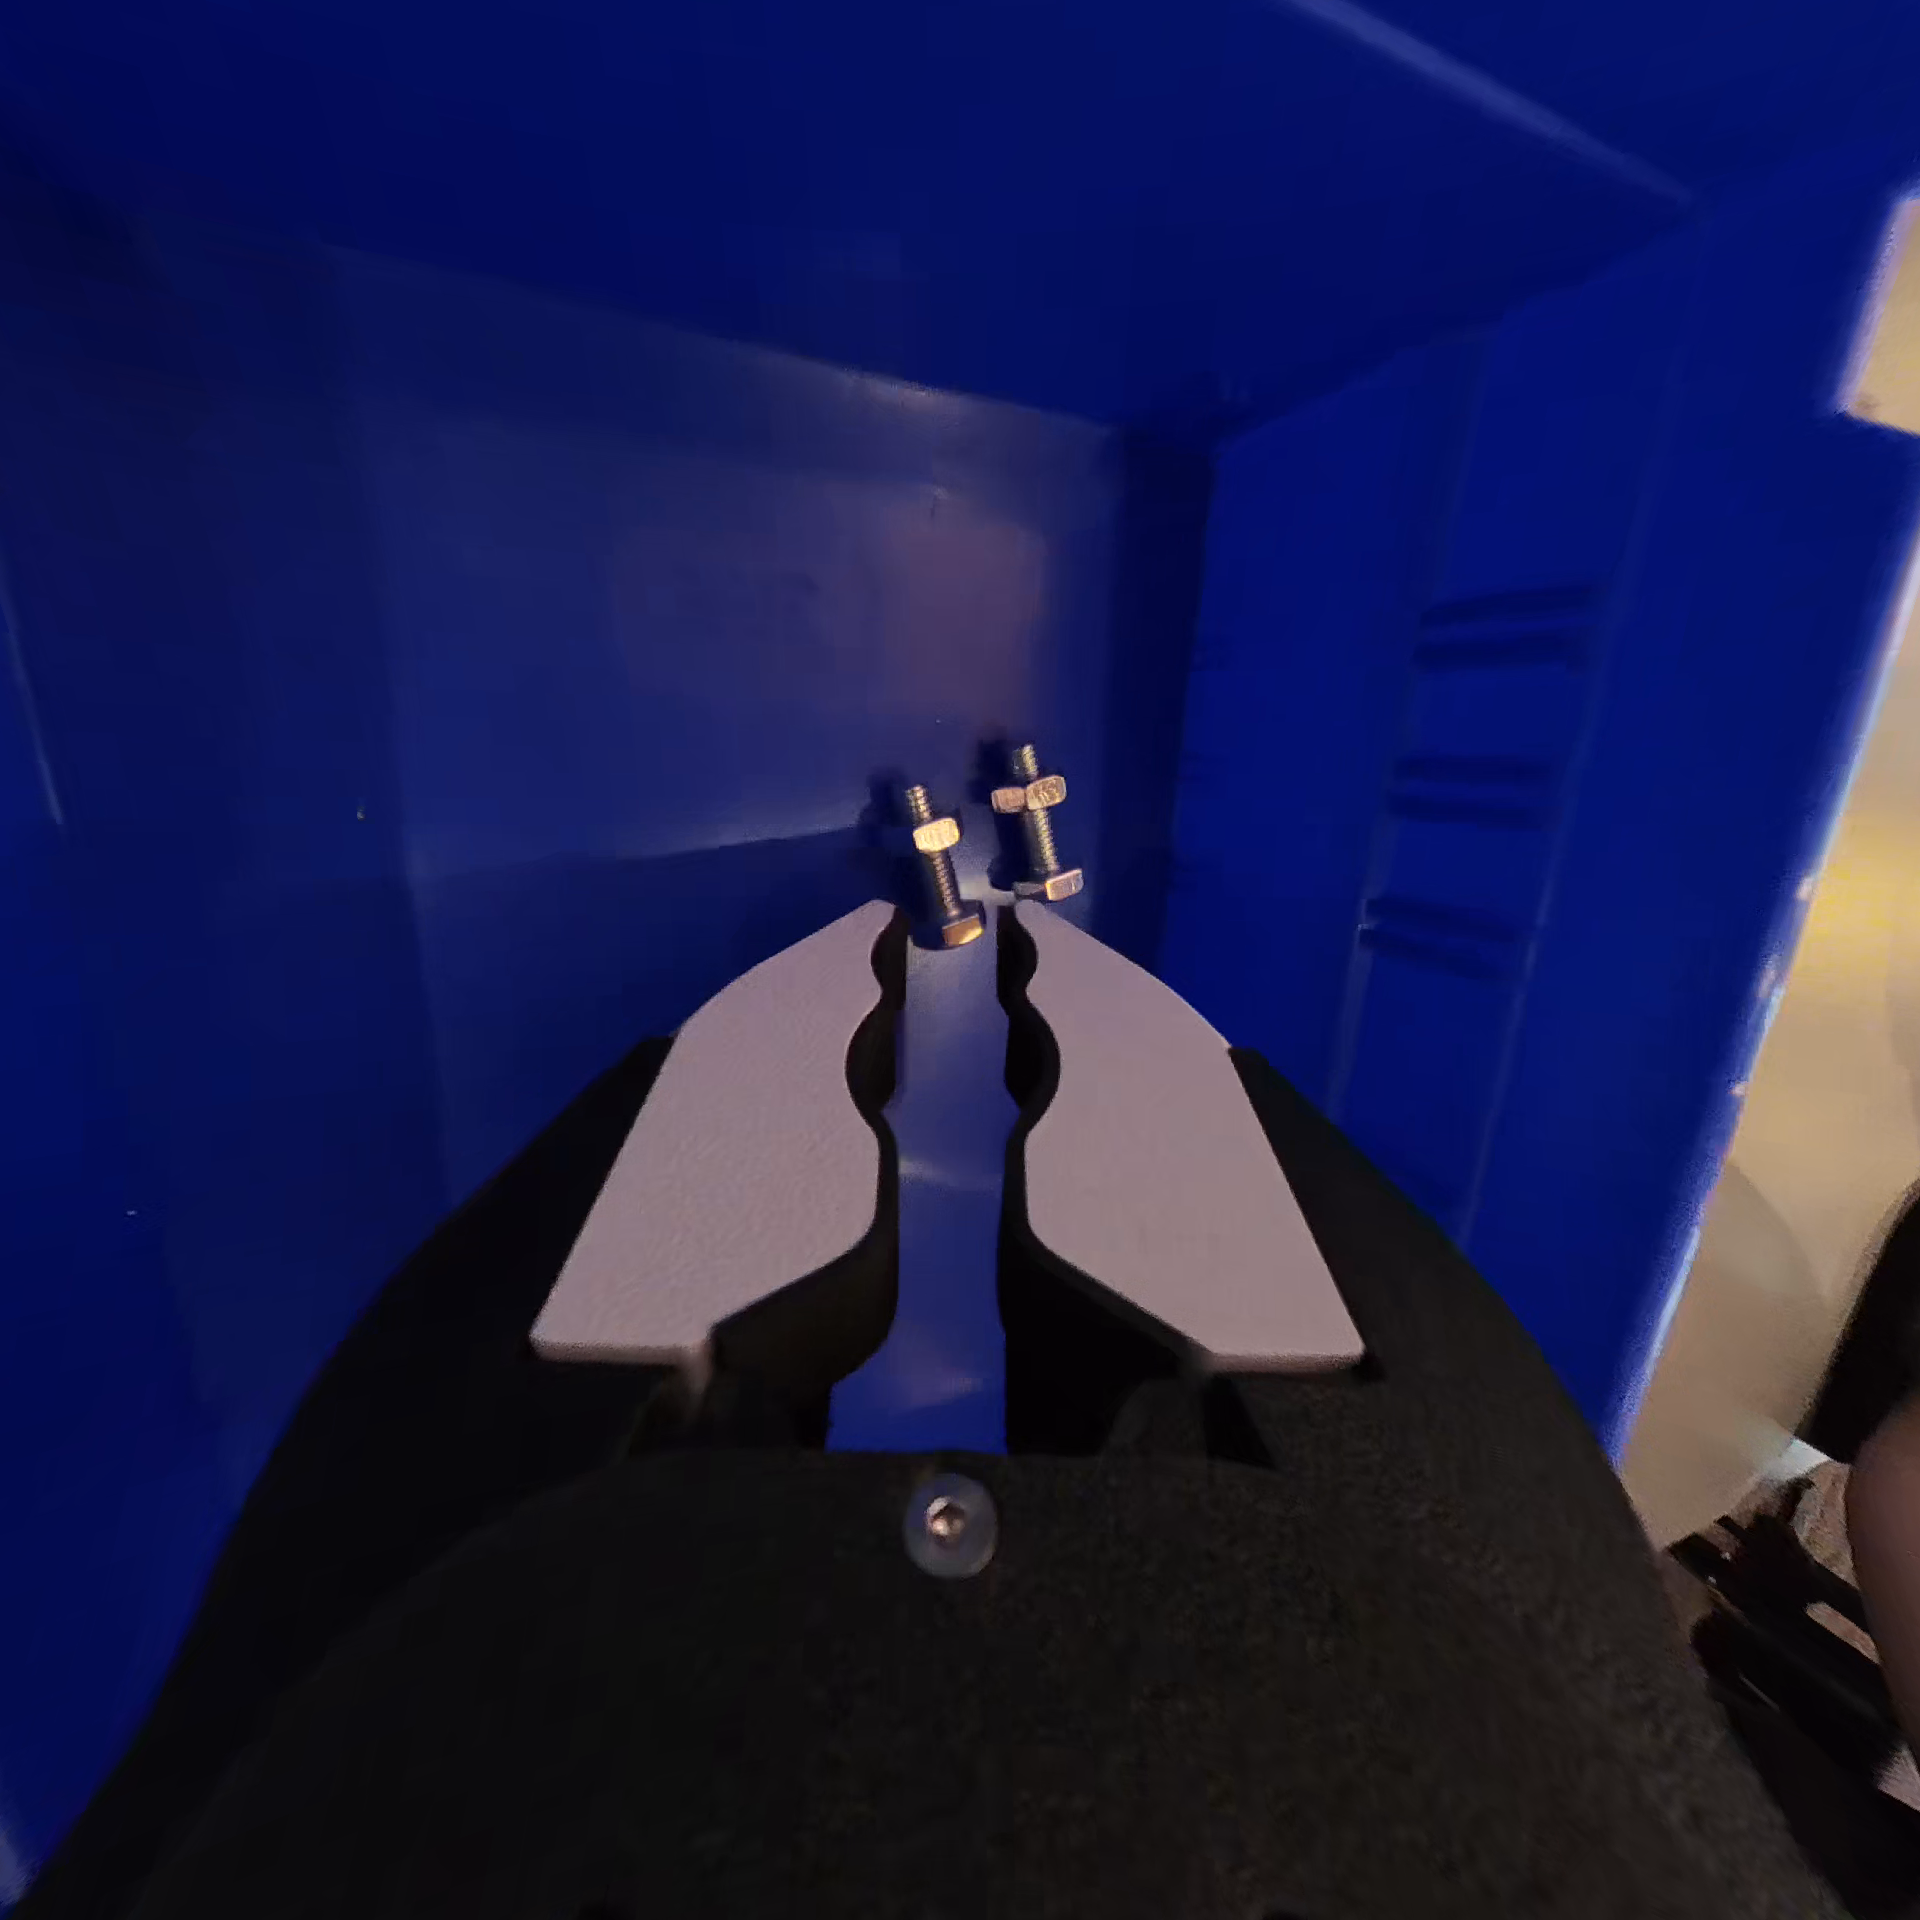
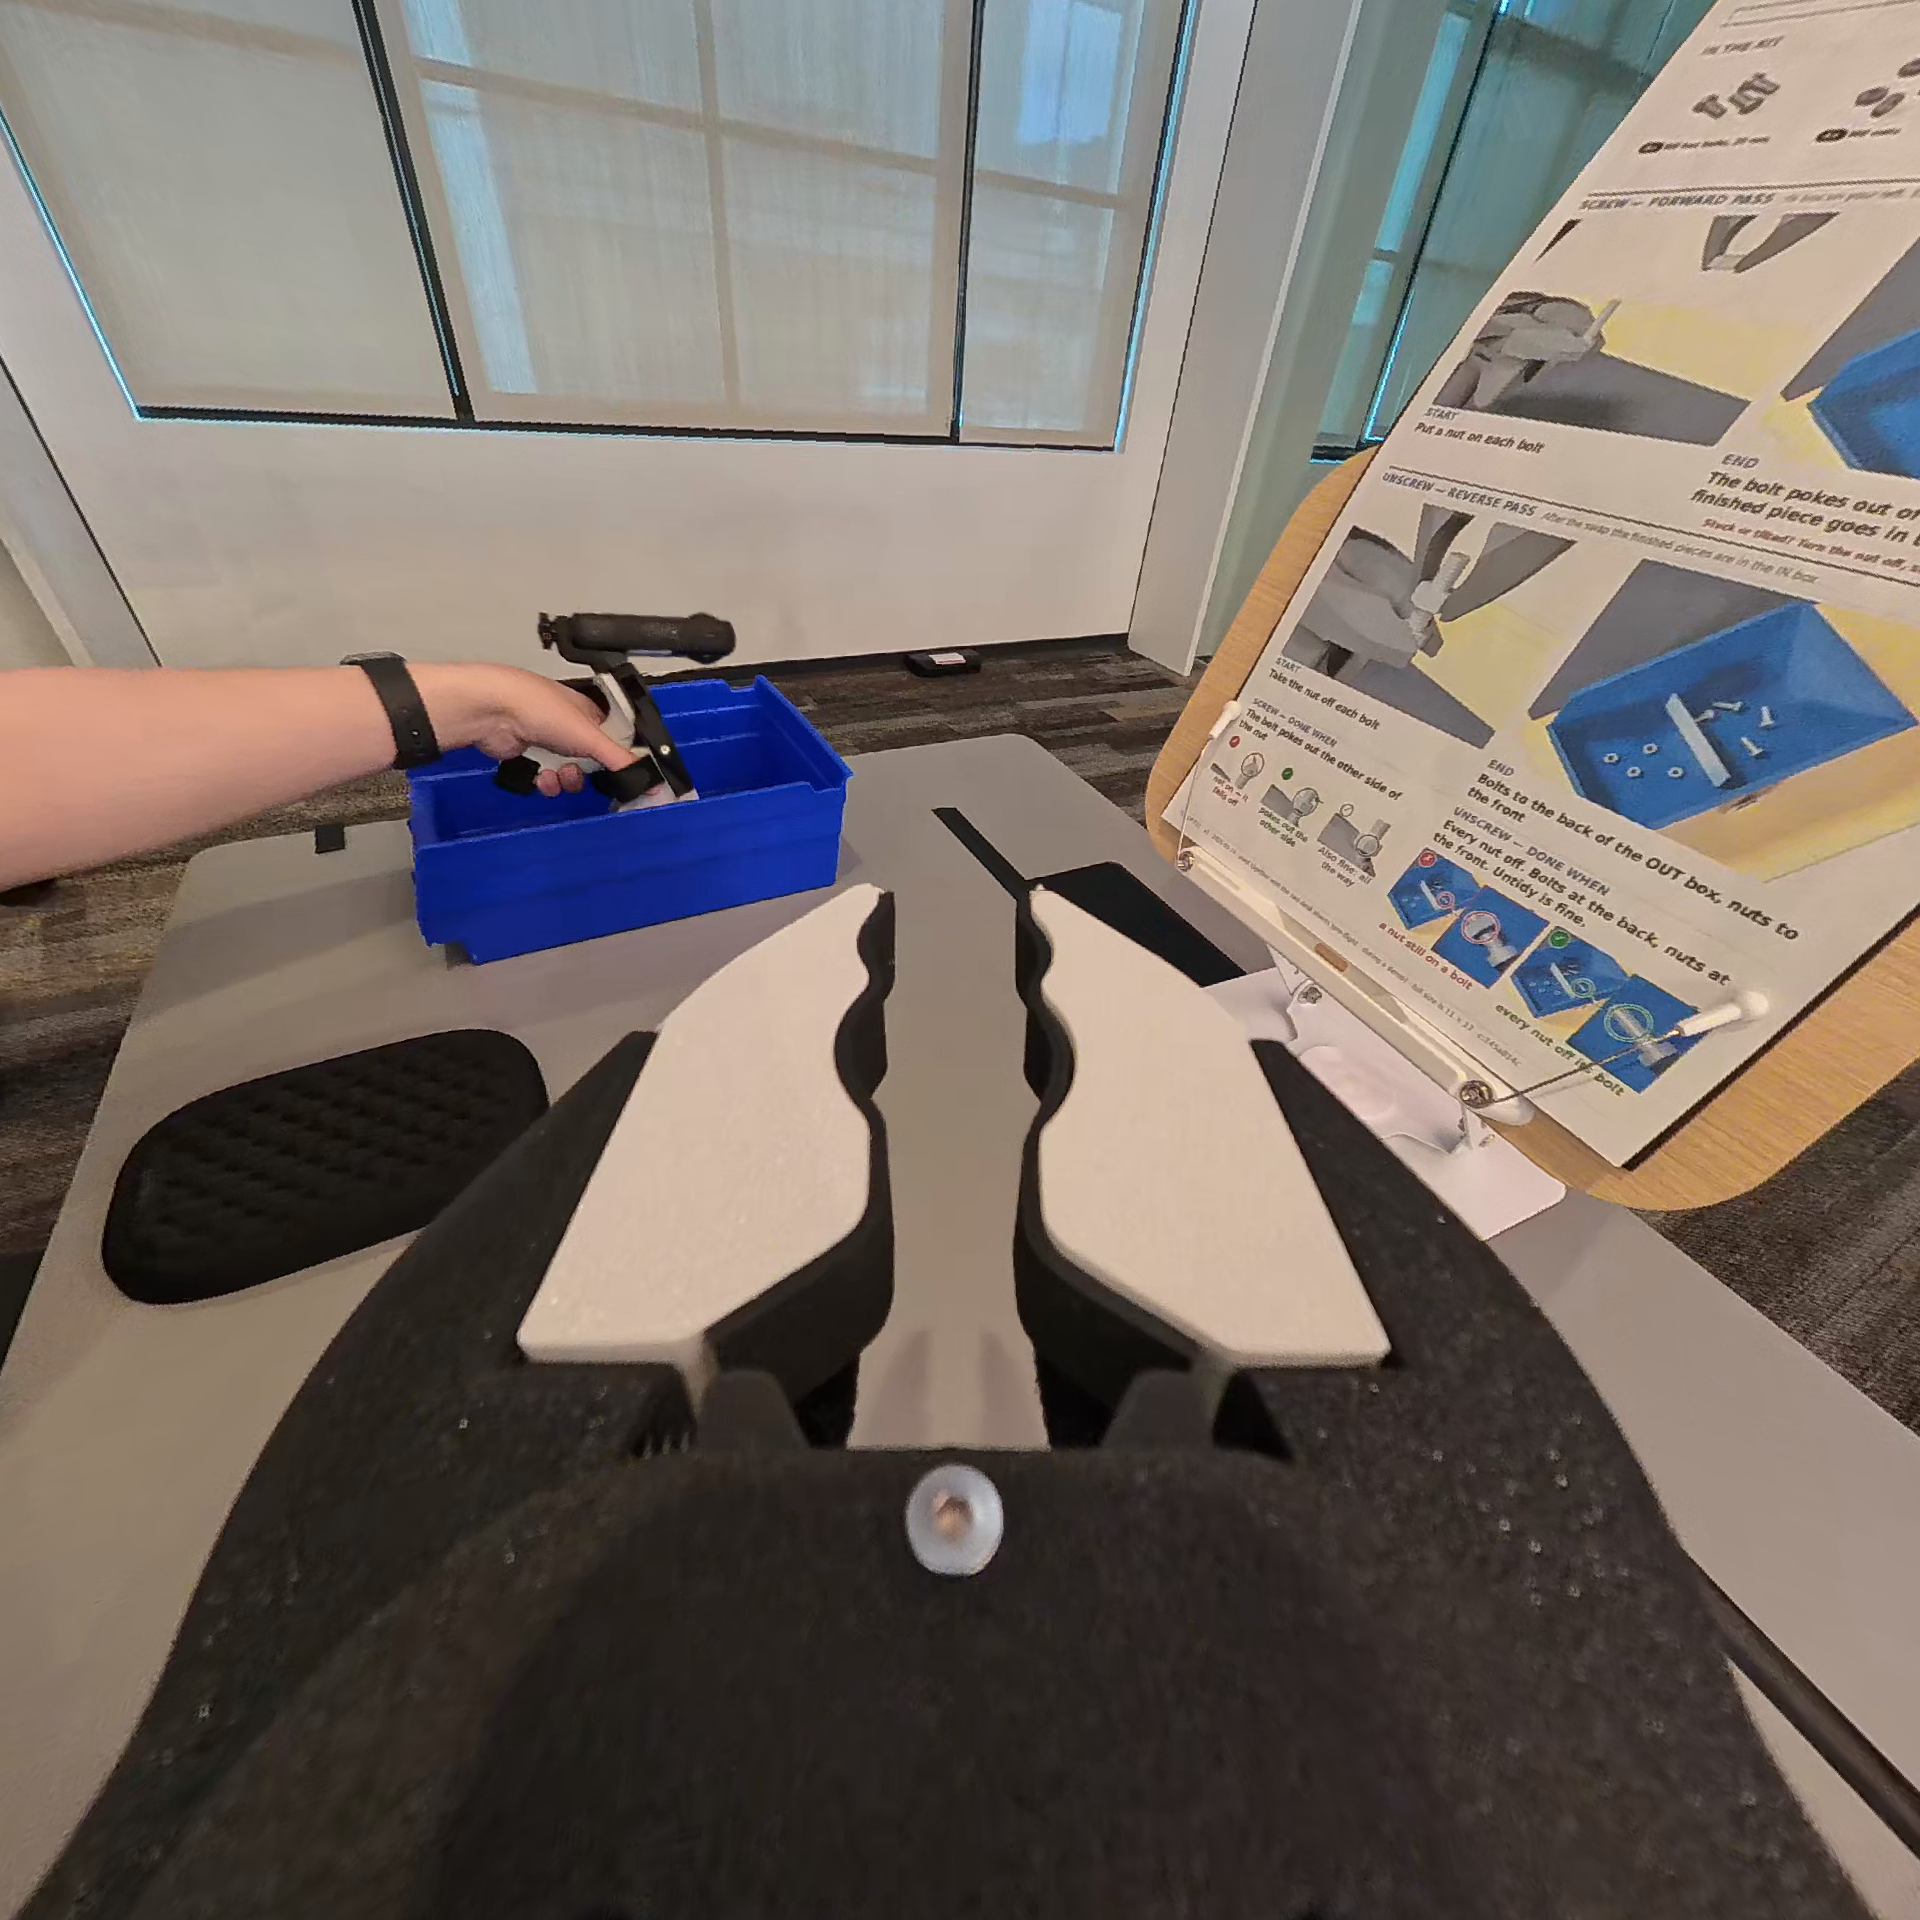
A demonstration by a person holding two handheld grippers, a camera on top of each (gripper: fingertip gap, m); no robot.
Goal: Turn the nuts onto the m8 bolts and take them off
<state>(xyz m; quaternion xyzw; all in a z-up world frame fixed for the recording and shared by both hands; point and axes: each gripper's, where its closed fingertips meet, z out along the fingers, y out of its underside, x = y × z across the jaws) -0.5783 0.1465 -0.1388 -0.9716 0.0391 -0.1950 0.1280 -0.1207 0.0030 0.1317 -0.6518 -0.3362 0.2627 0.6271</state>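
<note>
My left gripper (image 1: 951,914) is down inside the blue bin (image 1: 520,623), its fingers (image 1: 748,1122) spread with a clear strip of bin floor between them and nothing pinched. Right at the tips lie two bolts: the left bolt (image 1: 935,878) sits at about 12 o'clock from the gap, its hex head just beside my left fingertip, with one nut (image 1: 937,833) partway up the thread. The right bolt (image 1: 1039,831) lies at about 1 o'clock, its head touching or nearly touching my right fingertip, with what looks like two nuts (image 1: 1029,795) side by side near its far end, though blur keeps me from being sure. Both bolts lie near the bin's far corner. From my right wrist view, my right gripper (image 2: 956,904) hovers above the grey desk (image 2: 935,790), fingers (image 2: 727,1143) spread and holding nothing. The blue bin (image 2: 623,873) stands at about 11 o'clock on the desk, with a person's hand (image 2: 520,717), a black band on the wrist, holding the left gripper (image 2: 623,769) inside it. A black pad (image 2: 312,1153) lies at 9 o'clock, and an instruction sheet (image 2: 1610,623) on a stand leans at 2 o'clock.
</note>
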